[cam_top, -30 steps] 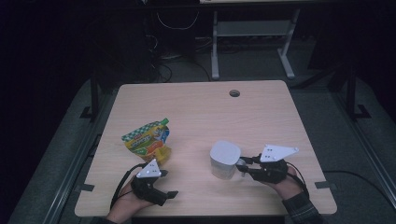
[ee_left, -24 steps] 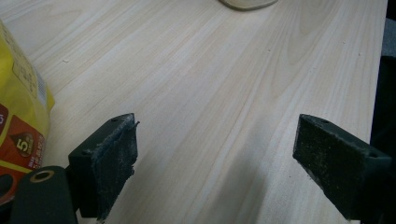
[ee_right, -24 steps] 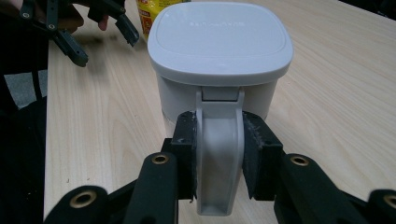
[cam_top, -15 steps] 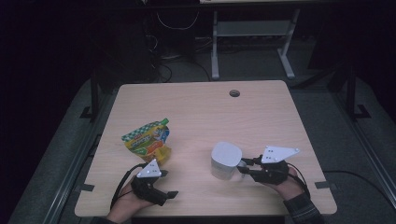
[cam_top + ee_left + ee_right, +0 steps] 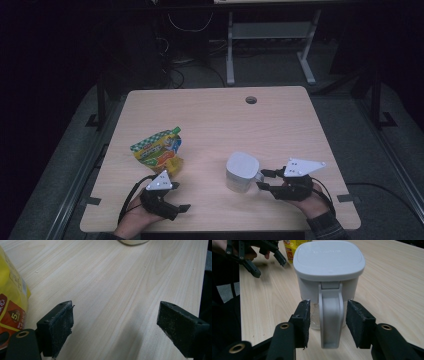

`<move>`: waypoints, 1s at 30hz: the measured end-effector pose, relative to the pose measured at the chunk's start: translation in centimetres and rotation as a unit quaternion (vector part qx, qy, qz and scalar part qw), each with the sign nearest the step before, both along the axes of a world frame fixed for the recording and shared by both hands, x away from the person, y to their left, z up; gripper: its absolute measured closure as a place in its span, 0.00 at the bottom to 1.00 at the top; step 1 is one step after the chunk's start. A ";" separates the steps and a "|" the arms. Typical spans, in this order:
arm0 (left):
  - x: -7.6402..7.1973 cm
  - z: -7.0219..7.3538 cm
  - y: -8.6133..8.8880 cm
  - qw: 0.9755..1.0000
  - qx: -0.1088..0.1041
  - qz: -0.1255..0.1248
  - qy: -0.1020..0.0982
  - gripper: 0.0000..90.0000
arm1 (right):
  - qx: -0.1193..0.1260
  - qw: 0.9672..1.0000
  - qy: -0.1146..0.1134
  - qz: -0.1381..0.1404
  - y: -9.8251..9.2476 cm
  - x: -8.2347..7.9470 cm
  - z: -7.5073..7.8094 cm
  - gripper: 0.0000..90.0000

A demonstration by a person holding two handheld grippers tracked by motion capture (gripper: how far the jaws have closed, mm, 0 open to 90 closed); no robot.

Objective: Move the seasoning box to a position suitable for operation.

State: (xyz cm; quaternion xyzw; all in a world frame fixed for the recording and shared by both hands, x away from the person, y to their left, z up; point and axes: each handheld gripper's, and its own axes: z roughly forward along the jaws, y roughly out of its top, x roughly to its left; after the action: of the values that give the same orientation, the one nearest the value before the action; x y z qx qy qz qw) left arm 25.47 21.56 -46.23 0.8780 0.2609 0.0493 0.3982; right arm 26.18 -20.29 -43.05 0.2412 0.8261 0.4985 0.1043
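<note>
My right claw (image 5: 327, 322) straddles the handle (image 5: 331, 320) of the white lidded container (image 5: 242, 172) — its jaws have just been opening, and a gap shows on each side, so the pads no longer press on the handle between them. The container stands upright on the counter (image 5: 280, 125), lid on, just left of that claw. I judge this the letting-go step, the container set down; next I should draw the claw straight back off the handle without tipping it. Well left of the container, my left claw (image 5: 117, 322) rests wide and empty, the yellow snack pouch (image 5: 157, 150) just beyond it.
</note>
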 end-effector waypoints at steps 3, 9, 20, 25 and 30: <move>0.0 0.0 0.0 1.000 0.000 -0.001 0.000 0.15 | 0.007 1.000 0.004 -0.014 -0.5 -0.7 -0.1 0.55; 0.0 0.0 0.0 1.000 0.001 -0.001 0.000 0.15 | 0.011 1.000 0.004 -0.025 -1.0 -1.9 -0.3 0.71; 0.0 -0.1 -0.2 1.000 0.003 -0.005 0.002 0.15 | 0.001 1.000 0.009 0.007 0.6 -2.1 -0.8 1.00; 0.0 -0.1 -0.2 1.000 0.003 -0.006 0.002 0.15 | -0.012 1.000 0.011 0.003 0.7 -1.7 -1.1 1.00; 0.0 -0.1 -0.2 1.000 0.003 -0.006 0.003 0.15 | -0.011 1.000 0.010 -0.004 0.5 -1.5 -1.2 1.00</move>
State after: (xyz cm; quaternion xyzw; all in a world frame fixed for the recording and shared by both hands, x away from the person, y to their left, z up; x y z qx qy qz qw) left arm 25.44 21.35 -46.35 0.8808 0.2564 0.0446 0.3954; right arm 24.67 -19.76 -44.24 0.2480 0.8315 0.4868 0.1008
